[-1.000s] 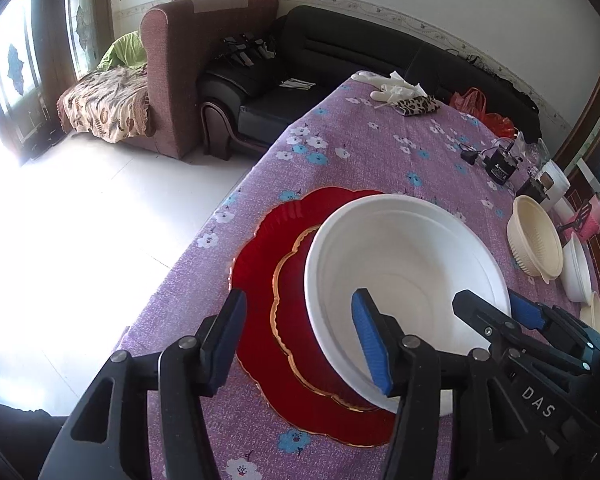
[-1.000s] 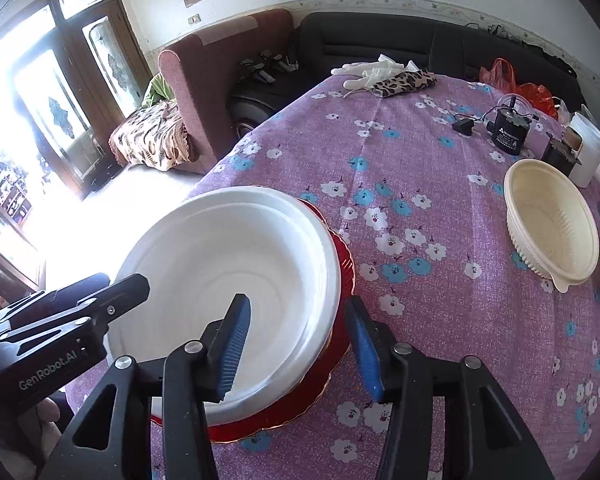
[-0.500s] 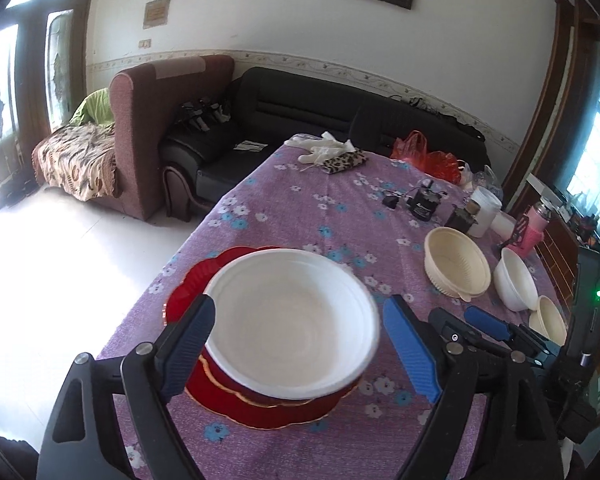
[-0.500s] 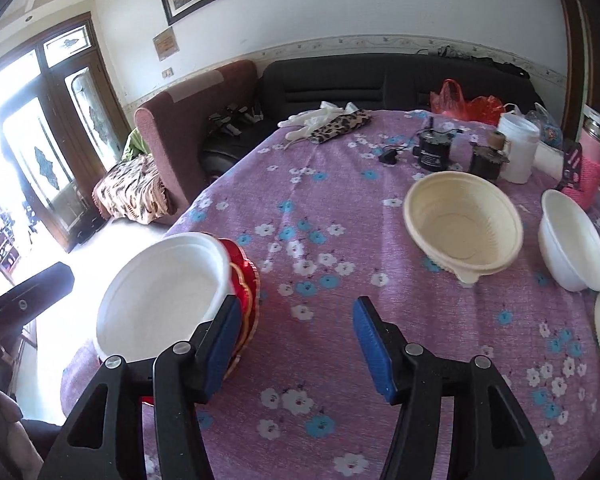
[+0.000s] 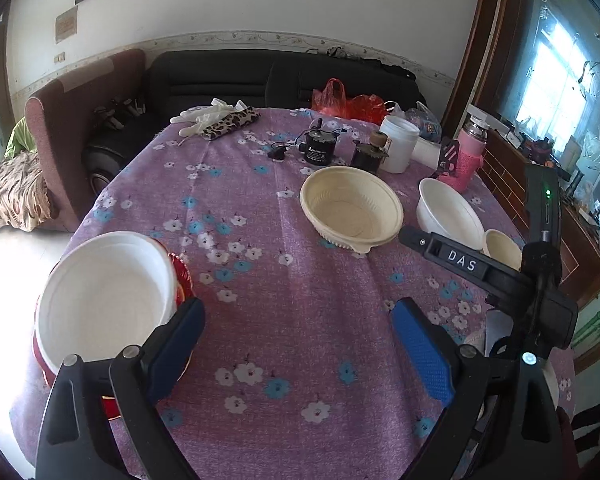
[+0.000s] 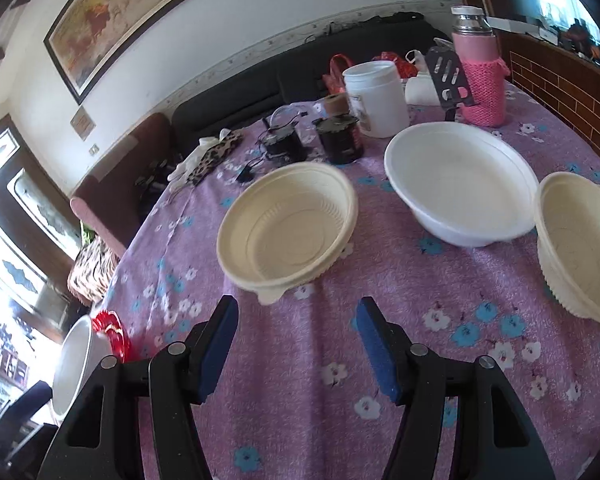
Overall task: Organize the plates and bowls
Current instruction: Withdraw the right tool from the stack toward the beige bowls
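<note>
Item: cream ribbed bowl (image 6: 286,226), on the bench (image 5: 300,320) just ahead of our right claw (image 6: 294,350) and not touching it. We judge it thin moulded plastic: light, somewhat flexible at the wall, unlikely to break but easy to skid or tip. A small tab juts from its near rim; we would pinch the rim beside that tab, one pad inside and one outside.

Item: white bowl (image 6: 460,190), beyond the cream one and apart from it. It looks like foam or thin plastic, very light and dentable, so a soft pinch on the rim is what we would advise.

Item: smaller cream bowl (image 6: 580,248), at the right edge, close beside the white bowl; ribbed wall, same handling.

Item: large white bowl (image 5: 104,300) sitting on red plates (image 5: 182,276) near the bench's left edge. The plates seem stiffer and glossy, probably slippery.

Claws: the right claw has just been widening and stands apart, nothing between its pads. The left claw (image 5: 296,354) has also just been widening and stands very wide, empty, over bare cloth.

Surface: purple flowered cloth, slightly wrinkled, fuzzy; bowls should drag on it, not glide.

Room: a white jar (image 6: 376,98), a pink-sleeved flask (image 6: 480,76), small dark devices and gloves at the far end; a dark sofa (image 5: 284,76) behind; a framed painting (image 6: 140,12) on the wall.
</note>
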